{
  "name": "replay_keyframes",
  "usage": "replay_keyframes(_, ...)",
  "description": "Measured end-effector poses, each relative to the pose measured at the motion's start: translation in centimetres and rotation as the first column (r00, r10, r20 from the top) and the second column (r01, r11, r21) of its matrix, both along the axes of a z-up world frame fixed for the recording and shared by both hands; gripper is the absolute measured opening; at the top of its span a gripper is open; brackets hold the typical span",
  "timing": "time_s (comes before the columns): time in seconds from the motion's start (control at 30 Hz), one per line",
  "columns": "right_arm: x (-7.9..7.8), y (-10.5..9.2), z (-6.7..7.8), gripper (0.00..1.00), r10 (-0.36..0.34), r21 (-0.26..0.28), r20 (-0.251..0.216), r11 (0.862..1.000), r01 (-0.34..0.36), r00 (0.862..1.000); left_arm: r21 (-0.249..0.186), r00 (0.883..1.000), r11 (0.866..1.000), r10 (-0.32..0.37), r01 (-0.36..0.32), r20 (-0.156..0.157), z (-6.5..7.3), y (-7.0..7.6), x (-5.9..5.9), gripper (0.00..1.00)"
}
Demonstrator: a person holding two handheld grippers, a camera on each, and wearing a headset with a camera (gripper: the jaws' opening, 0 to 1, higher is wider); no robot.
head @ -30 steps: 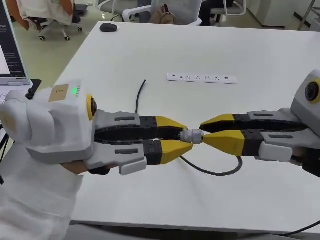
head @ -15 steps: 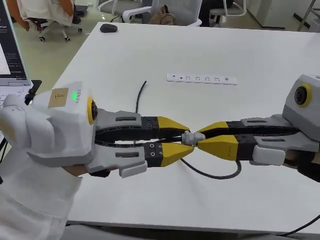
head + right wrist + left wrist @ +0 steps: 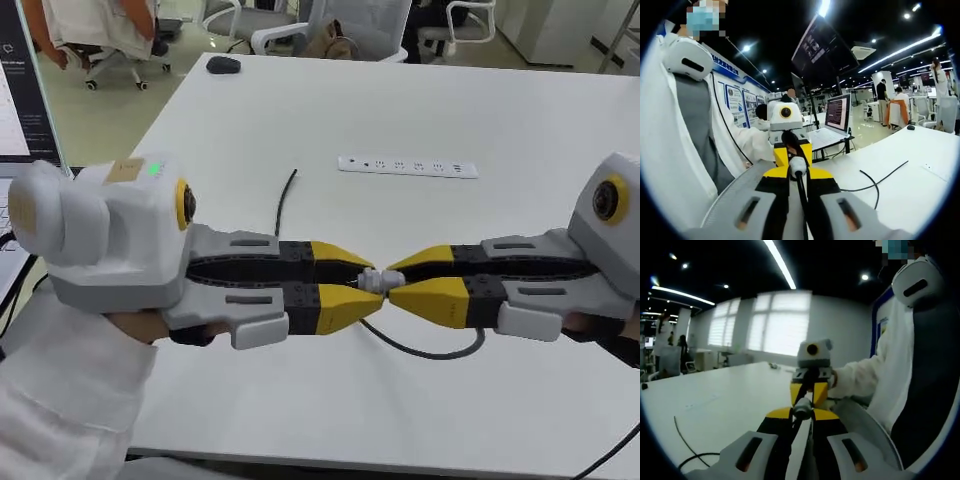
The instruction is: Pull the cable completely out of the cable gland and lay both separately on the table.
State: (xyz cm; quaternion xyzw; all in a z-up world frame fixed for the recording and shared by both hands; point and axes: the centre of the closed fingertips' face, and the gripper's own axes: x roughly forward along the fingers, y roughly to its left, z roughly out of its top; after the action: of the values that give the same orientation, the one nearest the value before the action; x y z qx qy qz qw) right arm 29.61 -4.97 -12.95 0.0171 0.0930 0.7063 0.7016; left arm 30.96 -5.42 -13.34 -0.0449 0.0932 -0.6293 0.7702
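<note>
One white table (image 3: 520,110), power strip (image 3: 408,167), chairs (image 3: 370,25) beyond

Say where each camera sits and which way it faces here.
Head view: on the headset, looking down at the table; left hand-held gripper, right hand-held gripper and a sleeve show.
Left gripper view: rides the left one, faces the right one and the person.
Right gripper view: the reverse.
All share the cable gland.

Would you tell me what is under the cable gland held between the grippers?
Under the cable gland, a black cable loops over the white table; the loop's ends are covered by the left gripper and right gripper jaws.
</note>
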Motion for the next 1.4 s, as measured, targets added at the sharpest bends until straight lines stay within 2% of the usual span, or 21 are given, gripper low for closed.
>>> replay_keyframes(0.2, 0.0, -0.1, 0.2, 0.08, 0.01, 0.013, 0.049, 1.0, -0.01, 0.999, -0.034, 0.996, 0.999, -0.017, 0.014, -0.083, 0.1, 0.0, -0.1, 0.14)
replay_keyframes(0.27, 0.0, -0.1, 0.0, 0.08, 0.012, -0.001, 0.083, 1.0, -0.012, 0.996, -0.028, 0.995, 0.999, -0.021, 0.019, -0.096, -0.1, -0.1, -0.1, 0.14)
replay_keyframes(0.43, 0.0, -0.1, 0.2, 0.08, 0.002, 0.011, 0.094, 1.0, -0.003, 0.996, -0.034, 0.99, 0.999, -0.032, 0.028, -0.135, 0.0, -0.2, 0.0, 0.13)
replay_keyframes(0.47, 0.1, -0.1, 0.1, 0.08, 0.003, 0.0, 0.12, 1.0, -0.003, 0.993, -0.03, 0.987, 0.999, -0.035, 0.031, -0.156, -0.1, -0.2, -0.1, 0.13)
replay_keyframes(0.57, 0.1, -0.1, -0.4, 0.07, 0.006, -0.019, 0.161, 1.0, -0.003, 0.987, -0.036, 0.956, 0.999, -0.046, 0.037, -0.291, -0.7, -0.3, -0.1, 0.13)
replay_keyframes(0.6, 0.3, -0.1, -0.3, 0.07, -0.002, -0.016, 0.147, 1.0, 0.005, 0.989, -0.035, 0.956, 0.999, -0.044, 0.036, -0.289, -0.8, -0.3, 0.0, 0.13)
replay_keyframes(0.63, 0.3, -0.2, -0.2, 0.07, -0.006, 0.006, 0.135, 1.0, 0.005, 0.991, -0.033, 0.979, 0.999, -0.041, 0.035, -0.198, -0.4, -0.3, 0.1, 0.13)
replay_keyframes(0.73, 0.1, -0.1, -0.2, 0.08, -0.004, 0.002, 0.192, 1.0, 0.004, 0.981, -0.02, 0.966, 0.999, -0.047, 0.044, -0.253, -0.5, -0.3, -0.1, 0.13)
replay_keyframes(0.77, 0.1, -0.2, -0.1, 0.08, -0.004, 0.002, 0.247, 1.0, 0.004, 0.969, -0.029, 0.961, 0.999, -0.052, 0.046, -0.273, -0.5, -0.3, -0.1, 0.13)
replay_keyframes(0.8, 0.0, -0.1, -0.1, 0.08, -0.004, 0.008, 0.247, 1.0, 0.002, 0.969, -0.057, 0.945, 0.997, -0.063, 0.047, -0.322, -0.4, -0.3, -0.1, 0.13)
replay_keyframes(0.87, 0.0, -0.2, -0.1, 0.08, -0.002, 0.01, 0.252, 1.0, -0.001, 0.968, -0.08, 0.935, 0.996, -0.071, 0.045, -0.349, -0.5, -0.2, 0.0, 0.13)
replay_keyframes(0.9, 0.0, -0.1, -0.3, 0.08, 0.0, -0.002, 0.286, 1.0, 0.001, 0.958, -0.098, 0.912, 0.994, -0.079, 0.043, -0.404, -0.7, -0.2, 0.0, 0.13)
replay_keyframes(0.93, 0.0, -0.1, -0.4, 0.08, 0.005, -0.011, 0.326, 1.0, -0.002, 0.945, -0.113, 0.9, 0.993, -0.09, 0.046, -0.426, -0.8, -0.2, 0.0, 0.13)
replay_keyframes(0.97, -0.2, 0.0, -0.3, 0.08, 0.012, -0.009, 0.348, 1.0, -0.009, 0.938, -0.124, 0.898, 0.991, -0.092, 0.042, -0.429, -0.9, -0.2, 0.0, 0.14)
replay_keyframes(1.03, -0.2, 0.0, -0.4, 0.08, 0.001, -0.002, 0.278, 1.0, -0.001, 0.961, -0.129, 0.915, 0.991, -0.088, 0.04, -0.395, -0.7, -0.2, -0.1, 0.14)
replay_keyframes(1.07, -0.3, -0.1, -0.3, 0.08, 0.004, 0.006, 0.318, 1.0, -0.006, 0.948, -0.126, 0.912, 0.991, -0.09, 0.042, -0.4, -0.7, -0.2, -0.2, 0.14)
replay_keyframes(1.2, -0.5, 0.0, -0.3, 0.09, 0.008, 0.004, 0.332, 1.0, -0.01, 0.943, -0.12, 0.911, 0.991, -0.098, 0.054, -0.4, -0.6, -0.2, -0.3, 0.14)
replay_keyframes(1.27, -0.3, 0.0, -0.3, 0.09, 0.005, 0.004, 0.316, 1.0, -0.007, 0.949, -0.1, 0.923, 0.993, -0.092, 0.059, -0.373, -0.6, -0.2, -0.3, 0.14)
replay_keyframes(1.33, 0.0, 0.1, -0.9, 0.1, -0.01, -0.016, 0.228, 1.0, 0.014, 0.974, -0.049, 0.96, 0.997, -0.065, 0.054, -0.273, -0.8, -0.1, 0.1, 0.15)
replay_keyframes(1.37, 0.0, 0.1, -1.2, 0.11, -0.013, -0.026, 0.136, 1.0, 0.017, 0.991, -0.017, 0.966, 0.998, -0.059, 0.057, -0.251, -1.0, -0.1, 0.0, 0.15)
replay_keyframes(1.4, 0.2, 0.0, -1.4, 0.11, -0.017, -0.028, 0.099, 0.999, 0.02, 0.995, -0.004, 0.973, 0.998, -0.056, 0.057, -0.224, -1.0, -0.1, 0.0, 0.15)
